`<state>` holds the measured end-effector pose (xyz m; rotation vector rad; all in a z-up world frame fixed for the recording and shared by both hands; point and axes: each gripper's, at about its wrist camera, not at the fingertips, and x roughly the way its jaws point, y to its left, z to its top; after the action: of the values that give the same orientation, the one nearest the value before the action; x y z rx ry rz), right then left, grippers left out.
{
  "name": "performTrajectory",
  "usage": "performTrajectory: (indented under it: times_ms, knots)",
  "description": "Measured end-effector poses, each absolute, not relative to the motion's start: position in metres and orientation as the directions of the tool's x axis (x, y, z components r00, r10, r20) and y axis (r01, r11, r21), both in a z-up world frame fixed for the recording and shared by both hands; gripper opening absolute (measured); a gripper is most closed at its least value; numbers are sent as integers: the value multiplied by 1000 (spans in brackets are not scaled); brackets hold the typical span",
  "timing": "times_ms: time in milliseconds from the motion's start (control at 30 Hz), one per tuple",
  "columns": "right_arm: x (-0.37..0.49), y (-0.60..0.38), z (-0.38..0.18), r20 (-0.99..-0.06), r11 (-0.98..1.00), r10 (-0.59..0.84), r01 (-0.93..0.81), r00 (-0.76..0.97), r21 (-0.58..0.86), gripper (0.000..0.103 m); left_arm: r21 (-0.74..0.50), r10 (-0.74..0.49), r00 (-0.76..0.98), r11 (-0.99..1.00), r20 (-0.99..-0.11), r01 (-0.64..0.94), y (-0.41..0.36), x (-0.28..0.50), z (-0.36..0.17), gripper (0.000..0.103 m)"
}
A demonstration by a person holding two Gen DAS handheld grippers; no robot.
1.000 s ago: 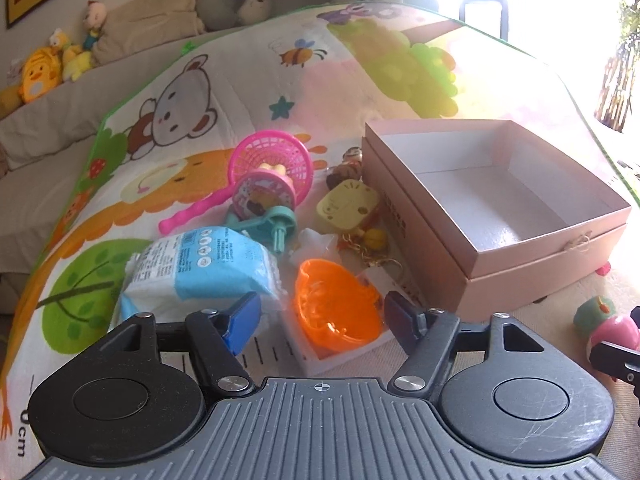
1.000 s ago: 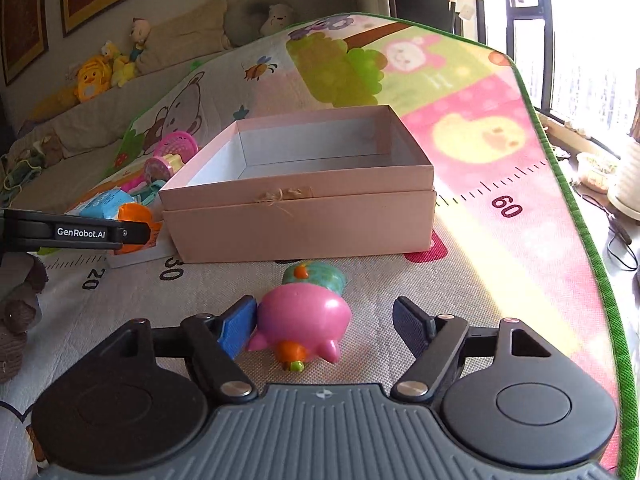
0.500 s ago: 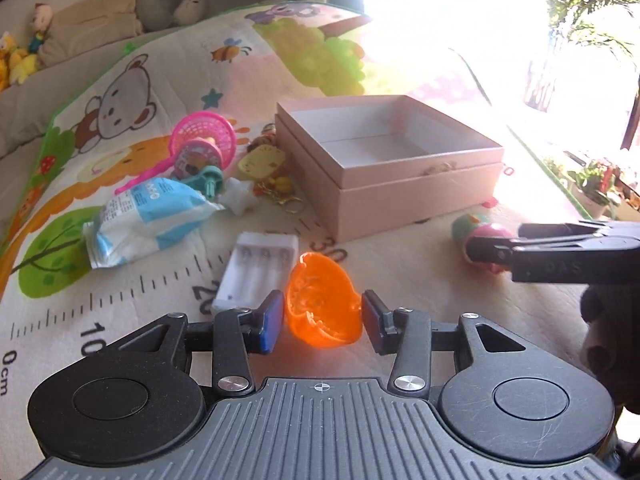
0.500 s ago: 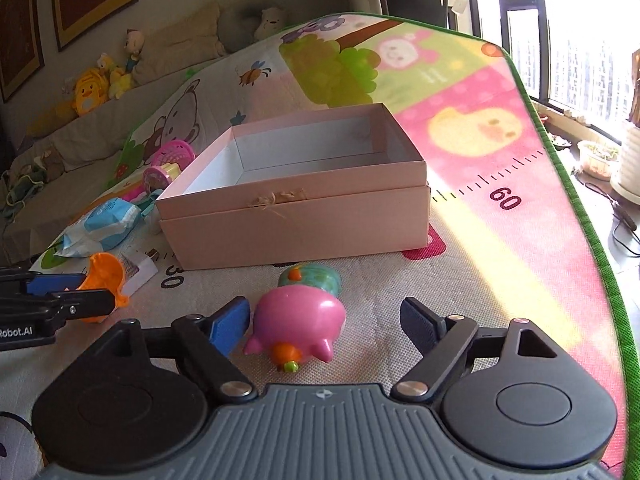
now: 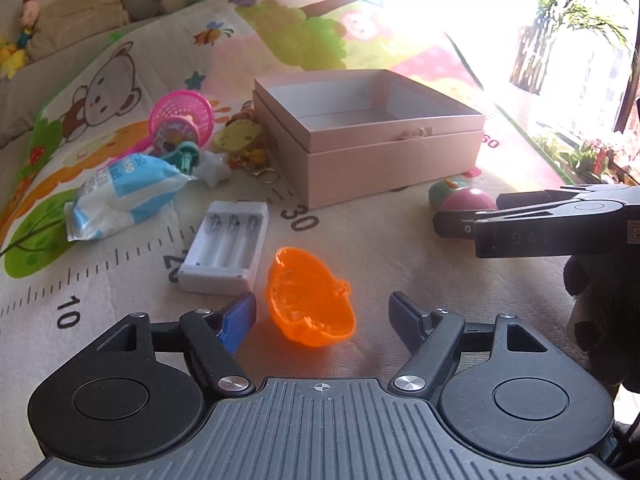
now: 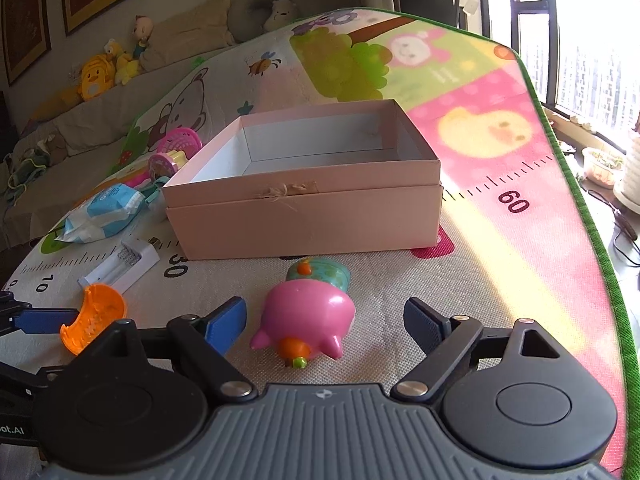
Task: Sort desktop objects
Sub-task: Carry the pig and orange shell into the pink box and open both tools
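An orange plastic cup [image 5: 310,300] lies tilted on the play mat between the fingers of my left gripper [image 5: 322,308]. Its jaws are opening and both pads stand clear of the cup. The right wrist view shows the same cup [image 6: 94,316] at lower left. My right gripper [image 6: 326,312] is open around a pink pig toy [image 6: 304,308] lying on the mat, with a gap on each side. A teal toy [image 6: 320,274] sits just behind the pig. The open pink box [image 5: 384,160] stands further back, empty inside.
A white battery holder [image 5: 224,248] lies left of the cup. Behind it are a blue-white wipes pack [image 5: 124,192], a pink net basket [image 5: 184,120] and a yellow keychain [image 5: 236,138]. My right gripper [image 5: 452,222] reaches in from the right edge. Soft toys line the sofa behind.
The left gripper closed on the orange cup, carried it off the battery holder toward the near mat, then spread its jaws and let go. The right gripper stayed around the pig, jaws slightly wider.
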<state>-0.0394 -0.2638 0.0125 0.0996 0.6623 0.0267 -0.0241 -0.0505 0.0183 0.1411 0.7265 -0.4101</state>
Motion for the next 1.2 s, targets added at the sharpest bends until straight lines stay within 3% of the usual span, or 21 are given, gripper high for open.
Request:
performTrajectory:
  times_ms: [67,133,200,400,500,633,833,867,900,967,1000,1100,1200]
  knots:
    - [-40,-261,13,-611,997,52,-3,790,82,81,-5,-292,678,920,-675,392,-54,-18,17,75]
    - [-41,-258,13,-617,997,65,-27,784,71,67,-5,-286,674,922,-681,386,-55,-15,16,69]
    - [-40,-255,13,-633,998,66,-46,771,49,52,4,-273,675,926,-685,379,-56,-13,16,56]
    - [-53,-253,29,-647,992,118,-122,753,40,48,28,-284,684,913,-673,407,-55,-25,25,49]
    - [-70,-258,47,-656,983,166,-172,736,56,48,12,-345,679,887,-648,462,-56,-36,42,48]
    - [-88,-279,91,-581,981,186,-183,793,64,48,36,-404,729,862,-552,505,-66,-34,78,48]
    - [-46,-308,141,-452,995,98,-87,887,46,48,109,-427,804,854,-414,509,-101,17,118,49]
    - [-33,-311,145,-437,995,94,-76,894,59,48,99,-429,810,858,-399,503,-106,30,122,51]
    - [-19,-315,149,-410,995,94,-68,907,77,48,83,-432,810,862,-395,500,-109,44,125,69]
    - [5,-319,150,-388,995,76,-48,919,82,58,65,-404,823,883,-399,464,-110,66,127,87]
    - [16,-319,149,-395,997,52,-21,917,80,64,63,-387,830,892,-401,447,-107,70,126,88]
    - [25,-319,138,-418,996,51,-17,907,85,64,37,-350,829,913,-435,405,-80,68,114,97]
    - [20,-312,121,-446,998,42,-16,894,61,65,46,-282,824,936,-492,348,-50,57,91,97]
